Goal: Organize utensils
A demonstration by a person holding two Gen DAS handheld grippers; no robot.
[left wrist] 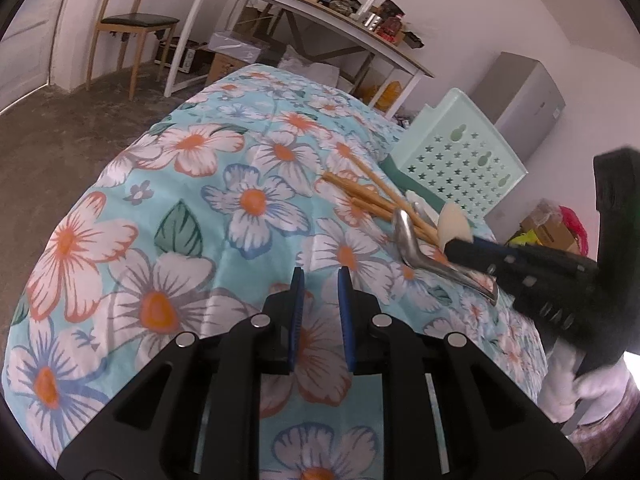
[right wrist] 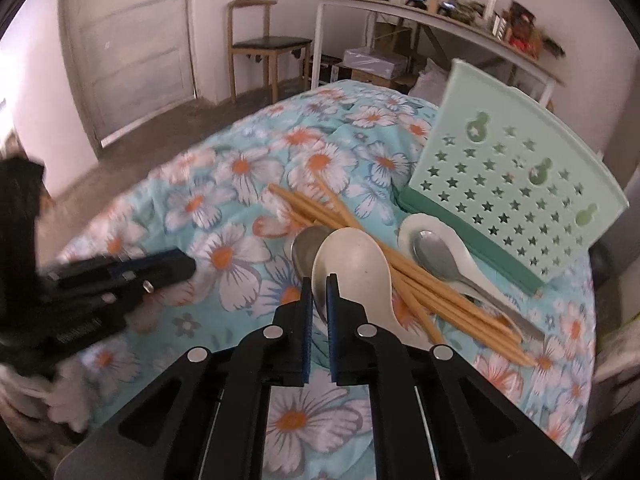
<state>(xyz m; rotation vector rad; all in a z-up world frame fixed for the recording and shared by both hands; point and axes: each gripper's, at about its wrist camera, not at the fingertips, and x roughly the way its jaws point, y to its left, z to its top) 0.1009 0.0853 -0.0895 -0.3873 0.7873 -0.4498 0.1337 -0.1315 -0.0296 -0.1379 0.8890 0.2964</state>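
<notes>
- The right gripper [right wrist: 319, 280] is pinching the white spoon [right wrist: 352, 264] by the edge of its bowl, centre of the right wrist view; on so thin a hold, it looks likely to swivel or slip out.
- The left gripper [left wrist: 320, 276] is hanging released over the floral cloth [left wrist: 180, 184], lower centre of the left view, holding nothing.
- The chopsticks [right wrist: 360, 248] are lying crossed under that spoon, so lifting could be dragging them along.
- A metal spoon [right wrist: 436, 256] is nesting in another white spoon at right, just beside the green rack [right wrist: 508, 184], which is crowding the approach.
</notes>
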